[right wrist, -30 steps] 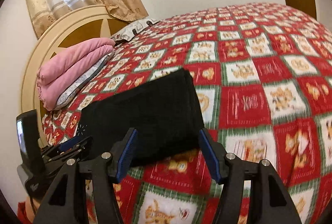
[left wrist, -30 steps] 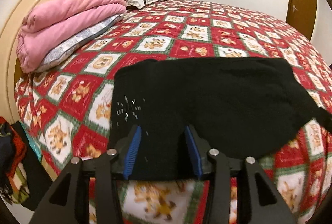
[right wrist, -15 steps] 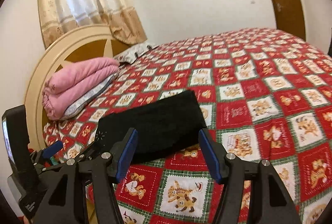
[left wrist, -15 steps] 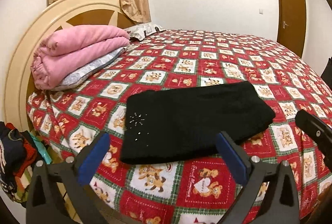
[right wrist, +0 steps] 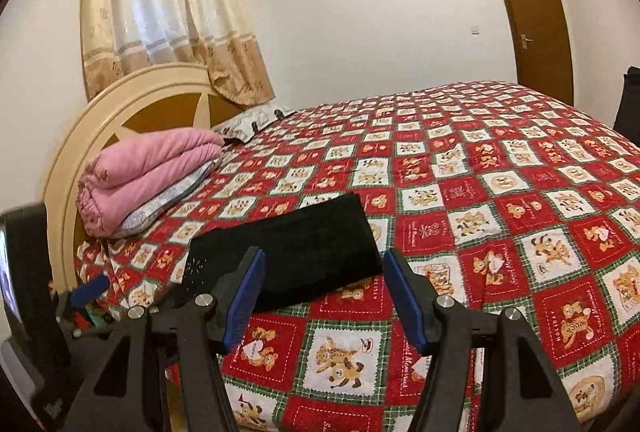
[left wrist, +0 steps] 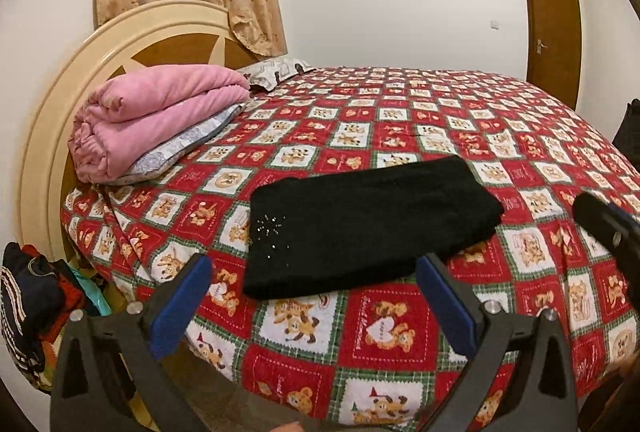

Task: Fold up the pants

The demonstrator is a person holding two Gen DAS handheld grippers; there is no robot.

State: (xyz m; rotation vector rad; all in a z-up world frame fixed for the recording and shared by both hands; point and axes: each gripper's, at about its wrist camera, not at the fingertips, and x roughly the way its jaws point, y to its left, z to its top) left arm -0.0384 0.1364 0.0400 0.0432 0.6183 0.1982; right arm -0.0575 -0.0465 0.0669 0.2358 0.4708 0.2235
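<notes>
On the bed (left wrist: 400, 360), near its front edge, the black pants (left wrist: 360, 228) are lying folded into a flat rectangle on the red-and-white teddy bear quilt. You can see a little spray of sparkly studs (left wrist: 270, 232) on the corner of the pants closest to the headboard side.

The left claw (left wrist: 316, 308) is spread about as wide as it goes, with its blue pads (left wrist: 178, 306) well off to either side and only quilt and the near edge of the pants in the gap. It's not touching the pants at all, just hanging in front of the bed. Its jaws have just been opening, and nothing is between them.

The right claw (right wrist: 324, 296) is also apart, though less so, and it's pinching nothing either. From its camera the pants (right wrist: 296, 252) sit past the fingertips, not between the pads. The left claw also pokes into that view at the far left.

Over by the round cream headboard (left wrist: 60, 103) there's a rolled pink blanket (left wrist: 156, 115) on top of a grey patterned pillow (left wrist: 180, 147), well apart from the pants. There's a curtain (right wrist: 160, 7) behind it, a brown door (right wrist: 532, 15) on the far wall, and a heap of dark clothes (left wrist: 28, 308) down beside the bed on the left.
</notes>
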